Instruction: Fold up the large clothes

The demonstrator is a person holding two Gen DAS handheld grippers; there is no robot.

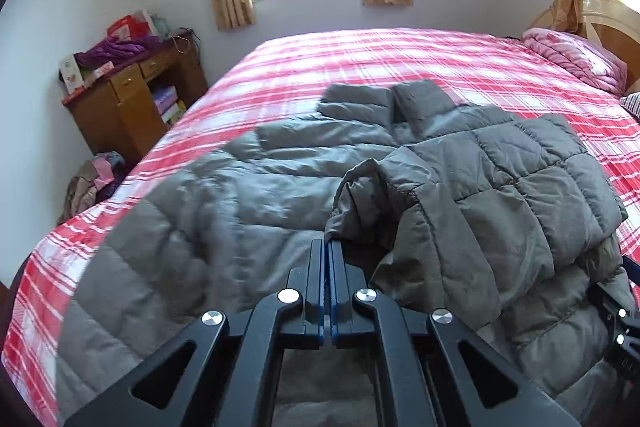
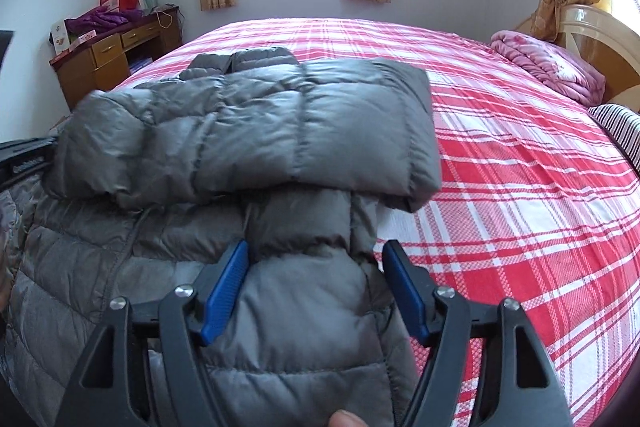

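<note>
Where the left tongs (image 1: 329, 247) are seen nearest the lens, their blue pads are pressed together on what looks like a thin corner of the grey padded jacket (image 1: 248, 195); so little cloth is caught that the slippery shell could be pulled free once the fold is lifted. By the right tongs (image 2: 316, 253) a thick band of the same jacket (image 2: 240, 131) is straddled with the pads held wide, the left pad just touching the padding and the right pad clear of it, so nothing is gripped on that side. If only one side is raised, the jacket is likely to be dragged askew and the fold spoiled. A fingertip (image 2: 346, 419) is seen at the lower edge of the right view, close behind the cloth. Farther out, one part of the jacket is laid over the body, and this puffy layer could be tipped open by a tug from below. The jacket is spread on the red checked bed (image 1: 360, 63), whose sheet could be rucked by dragging. Beyond it, a pink quilt (image 1: 576, 59) lies well apart.
</note>
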